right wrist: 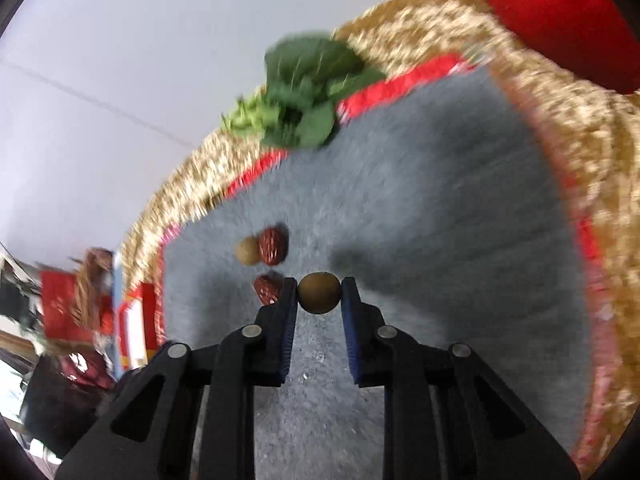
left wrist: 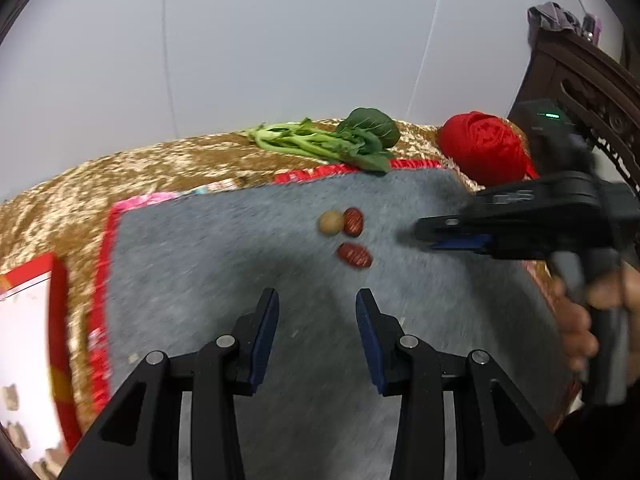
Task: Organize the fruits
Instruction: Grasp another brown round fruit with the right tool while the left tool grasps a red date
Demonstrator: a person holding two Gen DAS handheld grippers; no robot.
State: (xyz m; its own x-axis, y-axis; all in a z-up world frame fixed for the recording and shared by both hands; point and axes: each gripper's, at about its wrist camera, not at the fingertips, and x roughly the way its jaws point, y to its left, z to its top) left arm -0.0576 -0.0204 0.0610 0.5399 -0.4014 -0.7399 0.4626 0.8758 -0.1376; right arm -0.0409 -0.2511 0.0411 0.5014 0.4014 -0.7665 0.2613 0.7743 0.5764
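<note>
jaws of the right gripper (right wrist: pixel 319 294) are pressed against both sides of a small round olive-brown fruit (right wrist: pixel 319 293), which looks like a longan, holding it just over the grey felt mat (right wrist: pixel 440 208). jaws of the left gripper (left wrist: pixel 317 312) stand well apart with nothing between them, low over the near part of the same mat.

on the mat lie three more pieces close together: a pale round longan (left wrist: pixel 331 223) touching a wrinkled red date (left wrist: pixel 353 222), and a second red date (left wrist: pixel 355 255) just in front of them. from the right wrist view that second date sits just beside the left finger of the right gripper, partly hidden behind it.

the mat has a red ruffled border (left wrist: pixel 102 280) and lies on a crinkled gold cloth (left wrist: pixel 168 164) covering the surface. a bunch of leafy greens (left wrist: pixel 340 140) lies at the far edge, its leaves overlapping the border. to the right of it sits a red ball of yarn (left wrist: pixel 486 146), on the gold cloth near the mat's far corner.

in the left wrist view the right gripper comes in from the right side, blurred, with a person's hand (left wrist: pixel 588 320) around its handle. a red and white box (left wrist: pixel 28 352) sits at the left edge, and dark carved wooden furniture (left wrist: pixel 580 80) stands behind the yarn.
</note>
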